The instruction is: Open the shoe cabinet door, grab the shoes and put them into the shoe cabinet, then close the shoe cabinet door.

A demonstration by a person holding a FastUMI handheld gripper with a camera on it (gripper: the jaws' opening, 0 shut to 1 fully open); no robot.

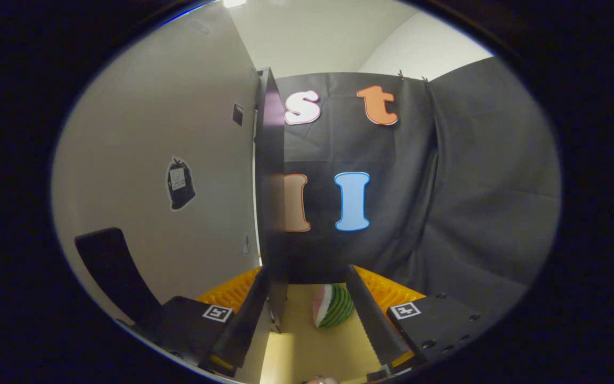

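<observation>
My gripper [307, 273] is open, its fingers spread wide. A tall dark door panel [271, 176] stands edge-on between them, close against the left finger [245, 320] and apart from the right finger [368, 314]. Its pale face [179, 122] stretches away to the left and carries a dark sticker [180, 184]. Low between the fingers, right of the panel's bottom edge, a small green-striped, pink and white shoe [333, 306] shaped like a watermelon slice lies on a tan surface [307, 341].
An orange ridged mat [392, 290] shows beyond both fingers. Black cloth [472, 186] hangs behind and to the right. A black curved piece [110, 261] rises at the lower left, in front of the pale face.
</observation>
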